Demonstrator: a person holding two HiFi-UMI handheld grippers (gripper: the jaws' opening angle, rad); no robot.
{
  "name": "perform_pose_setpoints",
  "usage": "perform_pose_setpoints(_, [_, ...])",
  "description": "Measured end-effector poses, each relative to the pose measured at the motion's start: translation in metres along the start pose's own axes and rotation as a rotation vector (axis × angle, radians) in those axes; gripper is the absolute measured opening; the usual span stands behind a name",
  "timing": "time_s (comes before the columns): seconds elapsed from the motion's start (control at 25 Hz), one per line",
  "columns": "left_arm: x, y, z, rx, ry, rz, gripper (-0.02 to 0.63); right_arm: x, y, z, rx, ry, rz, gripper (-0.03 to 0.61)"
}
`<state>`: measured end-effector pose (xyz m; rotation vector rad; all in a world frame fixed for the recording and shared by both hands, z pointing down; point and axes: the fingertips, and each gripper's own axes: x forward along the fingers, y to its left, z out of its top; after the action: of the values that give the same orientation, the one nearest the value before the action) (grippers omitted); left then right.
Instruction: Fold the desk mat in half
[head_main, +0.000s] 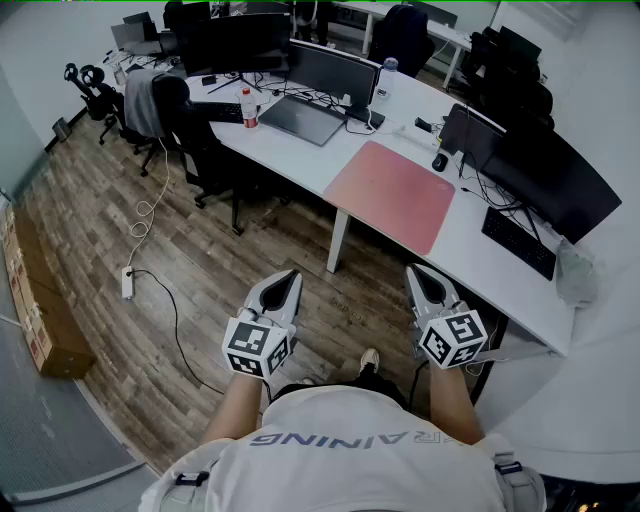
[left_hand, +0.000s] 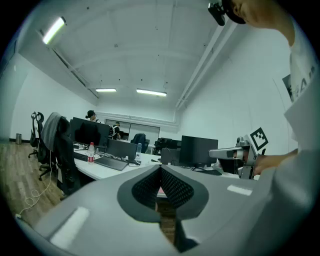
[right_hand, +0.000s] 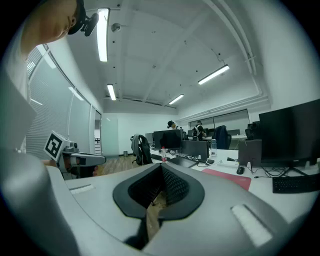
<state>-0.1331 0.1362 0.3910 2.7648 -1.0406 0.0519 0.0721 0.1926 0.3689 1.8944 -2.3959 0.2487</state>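
Head view: a person stands on the wooden floor, set back from the white desk, with both tools held out in front at waist level.
Desk mat: the pink desk mat lies flat and fully spread on the desk, close to its front edge. It sits between a laptop and a keyboard, and a mouse rests just off its far corner.
Left tool: the left tool has its jaws pressed together with nothing between them. It hangs over the floor, well apart from the mat.
Right tool: the right tool is likewise closed and empty. It is nearer the desk's edge but touches nothing.
Done so far: nothing, by the look of it. No edge is lifted and no crease shows.
Left to do: everything. The person has to step in, open the jaws, pinch one edge, carry it over to the opposite edge, line the two up and press the fold flat.
Watch for: the mouse near the corner may get in the way of the fold.
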Motion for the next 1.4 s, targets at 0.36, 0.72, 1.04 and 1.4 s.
perform_pose_setpoints(0.36, [0.003,-0.005,-0.004,-0.008,0.026,-0.008,-0.002,-0.006,-0.007,-0.008,0.042,0.011,-0.003,0.014])
perform_pose_setpoints(0.72, [-0.003,0.0,-0.003,-0.006,0.032,-0.004,-0.002,0.003,-0.003,-0.01,0.046,0.005,-0.009,0.014])
perform_pose_setpoints(1.04, [-0.012,0.004,0.002,-0.007,0.014,-0.005,-0.002,0.014,0.009,-0.016,0.007,0.012,-0.001,0.015])
perform_pose_setpoints(1.4, [0.016,0.01,0.002,-0.03,0.019,-0.002,0.0,0.034,-0.018,-0.026,0.058,0.067,0.014,0.015])
